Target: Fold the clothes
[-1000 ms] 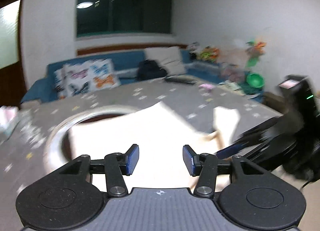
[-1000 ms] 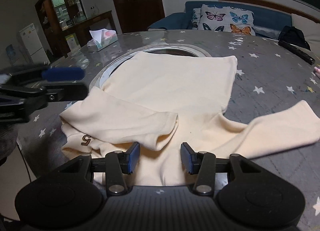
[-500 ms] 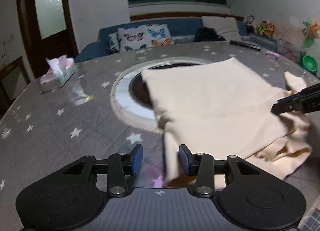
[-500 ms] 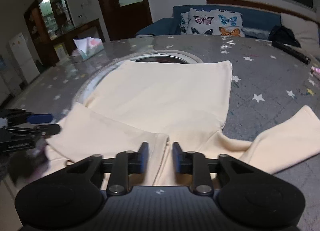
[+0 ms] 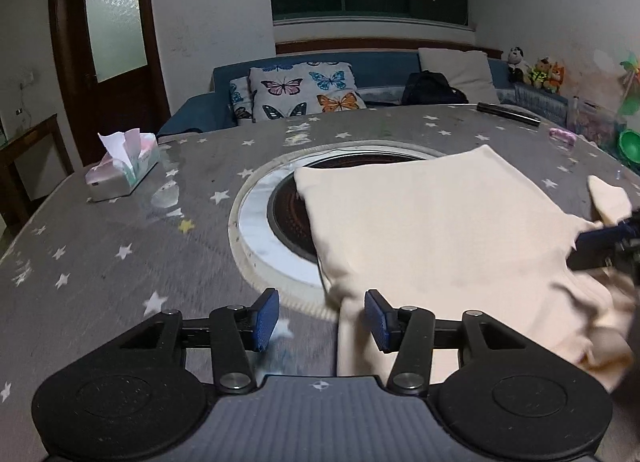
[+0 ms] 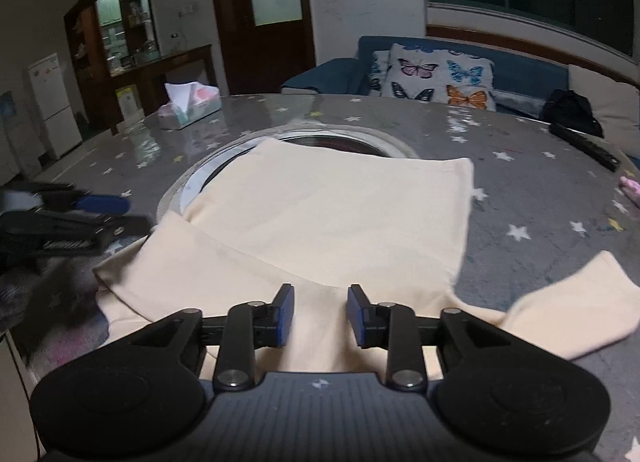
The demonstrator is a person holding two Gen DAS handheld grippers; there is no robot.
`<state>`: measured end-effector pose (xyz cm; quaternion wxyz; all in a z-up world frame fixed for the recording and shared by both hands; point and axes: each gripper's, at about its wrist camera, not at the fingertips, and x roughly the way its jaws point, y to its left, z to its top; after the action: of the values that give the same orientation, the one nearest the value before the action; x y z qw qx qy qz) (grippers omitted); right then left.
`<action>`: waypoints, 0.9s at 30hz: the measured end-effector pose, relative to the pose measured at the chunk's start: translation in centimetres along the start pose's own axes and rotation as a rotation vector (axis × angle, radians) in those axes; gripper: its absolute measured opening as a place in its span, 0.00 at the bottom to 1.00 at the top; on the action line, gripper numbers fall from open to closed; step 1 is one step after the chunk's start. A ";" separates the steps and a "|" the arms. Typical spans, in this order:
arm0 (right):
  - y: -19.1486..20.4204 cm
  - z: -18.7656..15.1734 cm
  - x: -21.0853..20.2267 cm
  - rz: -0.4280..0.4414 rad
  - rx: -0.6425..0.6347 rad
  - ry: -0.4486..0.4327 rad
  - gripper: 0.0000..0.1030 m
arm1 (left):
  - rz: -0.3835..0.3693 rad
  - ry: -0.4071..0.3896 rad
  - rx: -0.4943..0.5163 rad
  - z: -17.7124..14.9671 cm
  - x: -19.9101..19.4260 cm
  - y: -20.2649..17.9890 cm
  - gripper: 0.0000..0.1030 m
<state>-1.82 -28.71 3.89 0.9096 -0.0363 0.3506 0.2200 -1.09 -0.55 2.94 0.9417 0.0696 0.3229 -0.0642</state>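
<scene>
**One sleeve in, one sleeve out: the cream top lies partly folded**

Nearest the right wrist camera, the right tongs (image 6: 319,314) stand apart with nothing between them, low over the near end of the cream top (image 6: 332,214). The left tongs (image 5: 320,318) also stand apart and bare, at the top's left edge, where cloth meets grey table (image 5: 120,262).

The top lies flat on the table, its body running away from the cameras and its far end covering part of the round inset (image 5: 264,230) in the middle of the table. The left sleeve (image 6: 192,262) lies folded across the body, its edge making a clean diagonal. The right sleeve (image 6: 576,302) lies spread out on the table, away from the body. By my judgement the fold is partway: one side is in, the other sleeve and the lengthwise fold are left.

Edges: the far hem is straight and square; the near end looks bunched in the left wrist view, blurred there.

Room: bare table lies on both sides of the top. Farther off, a tissue box (image 5: 124,166) stands well apart to the left, and a dark remote (image 6: 584,146) lies well apart at the far right rim.
</scene>
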 end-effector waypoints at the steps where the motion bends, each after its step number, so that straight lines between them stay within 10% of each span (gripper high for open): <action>1: 0.2 -0.1 0.3 0.003 -0.007 0.008 0.30 | 0.004 0.004 0.001 0.2 0.5 0.0 0.49; 11: -0.3 -1.2 -0.4 0.000 -0.013 0.020 0.31 | 0.031 0.003 0.009 1.2 1.8 -0.2 0.52; 27: -11.0 -1.3 -3.8 -0.275 0.237 -0.061 0.32 | -0.109 -0.064 0.035 2.3 -0.7 -6.4 0.90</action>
<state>-0.48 -40.39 4.43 0.9392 0.0302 0.3382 0.0518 -1.32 -7.18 4.60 0.9453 0.0664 0.2947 -0.1230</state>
